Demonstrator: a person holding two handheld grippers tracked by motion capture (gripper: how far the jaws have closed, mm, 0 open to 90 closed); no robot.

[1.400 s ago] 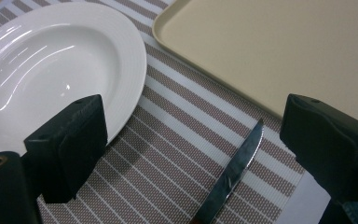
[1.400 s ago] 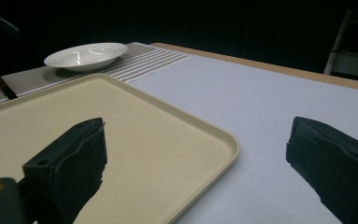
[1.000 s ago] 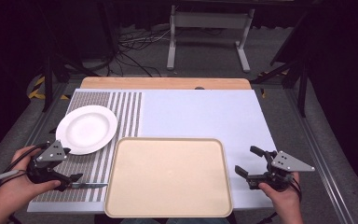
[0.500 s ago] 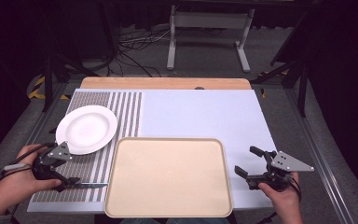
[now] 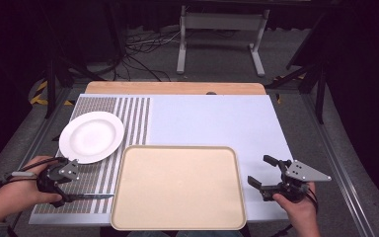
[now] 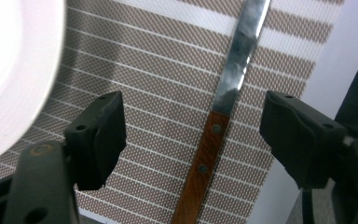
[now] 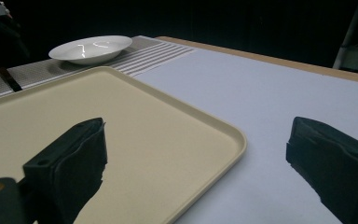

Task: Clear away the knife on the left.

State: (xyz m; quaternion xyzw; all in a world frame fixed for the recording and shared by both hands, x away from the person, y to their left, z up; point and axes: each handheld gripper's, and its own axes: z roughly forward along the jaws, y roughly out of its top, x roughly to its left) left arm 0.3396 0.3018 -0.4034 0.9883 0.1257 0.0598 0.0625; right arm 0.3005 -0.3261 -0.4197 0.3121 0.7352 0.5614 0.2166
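A knife with a brown wooden handle (image 6: 204, 161) and steel blade lies on the striped placemat (image 6: 135, 70) near the table's front left, its blade (image 5: 94, 196) pointing toward the tray. My left gripper (image 6: 193, 109) hangs just over it, open, one jaw on each side of the handle where it meets the blade; from above the left gripper (image 5: 58, 185) sits at the handle end. My right gripper (image 5: 259, 170) is open and holds nothing, just right of the beige tray (image 5: 177, 186). Its own view shows the right gripper (image 7: 198, 133) straddling the tray's corner (image 7: 233, 135).
A white plate (image 5: 91, 137) rests on the striped placemat (image 5: 128, 116) behind the knife, also seen as a plate (image 7: 91, 49) far off and a plate rim (image 6: 9, 70) close by. Pale blue table surface (image 5: 212, 121) lies beyond the tray.
My left gripper has dipped slightly lower and nearer the front edge, settling over the knife handle. The right gripper has hardly moved.
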